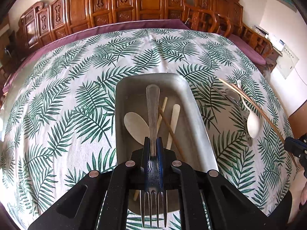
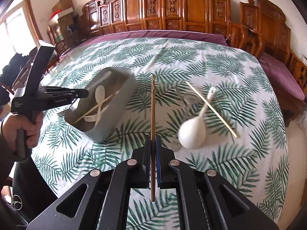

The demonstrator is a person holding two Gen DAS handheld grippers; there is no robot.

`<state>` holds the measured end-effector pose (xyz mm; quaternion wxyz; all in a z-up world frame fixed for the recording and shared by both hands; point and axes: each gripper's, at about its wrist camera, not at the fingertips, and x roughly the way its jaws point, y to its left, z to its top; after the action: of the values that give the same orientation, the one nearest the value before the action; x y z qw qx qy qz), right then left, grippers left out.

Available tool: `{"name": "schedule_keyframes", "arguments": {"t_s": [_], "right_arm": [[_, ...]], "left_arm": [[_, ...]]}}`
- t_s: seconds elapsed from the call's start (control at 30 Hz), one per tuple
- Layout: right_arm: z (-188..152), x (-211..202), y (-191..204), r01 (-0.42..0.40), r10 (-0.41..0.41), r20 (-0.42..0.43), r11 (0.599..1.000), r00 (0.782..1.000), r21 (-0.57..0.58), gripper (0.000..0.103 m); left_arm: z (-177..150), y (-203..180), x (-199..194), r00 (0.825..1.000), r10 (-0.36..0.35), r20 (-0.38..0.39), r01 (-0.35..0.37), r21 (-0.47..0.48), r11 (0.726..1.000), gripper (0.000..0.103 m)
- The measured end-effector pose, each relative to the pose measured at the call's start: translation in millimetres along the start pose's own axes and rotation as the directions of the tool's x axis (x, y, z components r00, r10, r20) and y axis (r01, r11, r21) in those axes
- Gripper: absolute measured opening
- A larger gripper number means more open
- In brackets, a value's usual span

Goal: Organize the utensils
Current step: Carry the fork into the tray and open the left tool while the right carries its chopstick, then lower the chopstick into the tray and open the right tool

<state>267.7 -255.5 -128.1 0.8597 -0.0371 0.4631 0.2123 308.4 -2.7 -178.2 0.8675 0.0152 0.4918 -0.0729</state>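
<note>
The left gripper [image 1: 153, 145] is clenched on a metal fork [image 1: 153, 118], handle pointing away toward 12 o'clock and prongs toward the camera, held directly above a grey tray [image 1: 199, 118]. The tray already holds a pale wooden spoon [image 1: 134, 123], a flat wooden stick [image 1: 173, 122] and a brown chopstick [image 1: 170, 132]; the right wrist view also shows a white plastic fork [image 2: 90, 117] inside.

The right gripper [image 2: 153, 145] is clenched on another chopstick [image 2: 153, 115], pointing to 12 o'clock, with the tray off at about 10 o'clock.

Still loose on the leaf-patterned table [image 2: 191, 61], at about 2 o'clock from the right gripper, lie a white soup spoon [image 2: 192, 134], a light chopstick [image 2: 211, 108] and, blurred, what seems to be a metal utensil [image 2: 189, 99].

By my judgement the sorting is roughly half done: two pieces in the grippers, about three left to collect.
</note>
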Motion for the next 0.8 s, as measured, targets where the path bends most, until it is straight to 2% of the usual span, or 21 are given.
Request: {"name": "schedule_keyframes", "arguments": {"t_s": [0.1,0.23,0.57,0.8], "right_arm": [[8,10,14,-0.011,0.01,-0.011,1.0,1.0,-0.015,0.006],[18,19,31,-0.023,0.022,-0.021,0.999,1.0,-0.038,0.006],[45,51,84,-0.071,0.068,-0.045,0.994,0.997,-0.088,0.006],[54,83,109,-0.059,0.052,-0.087,0.995,0.995,-0.082,0.006]], "left_arm": [[2,2,3,1.0,-0.007,-0.007,0.007,-0.001,1.0,0.007],[4,8,-6,0.999,-0.007,0.033,0.007,0.002,1.0,0.007],[-5,35,-49,0.992,0.007,0.122,-0.007,-0.004,1.0,0.007],[-17,57,-70,0.988,0.025,0.151,-0.021,-0.026,0.999,0.007]]}}
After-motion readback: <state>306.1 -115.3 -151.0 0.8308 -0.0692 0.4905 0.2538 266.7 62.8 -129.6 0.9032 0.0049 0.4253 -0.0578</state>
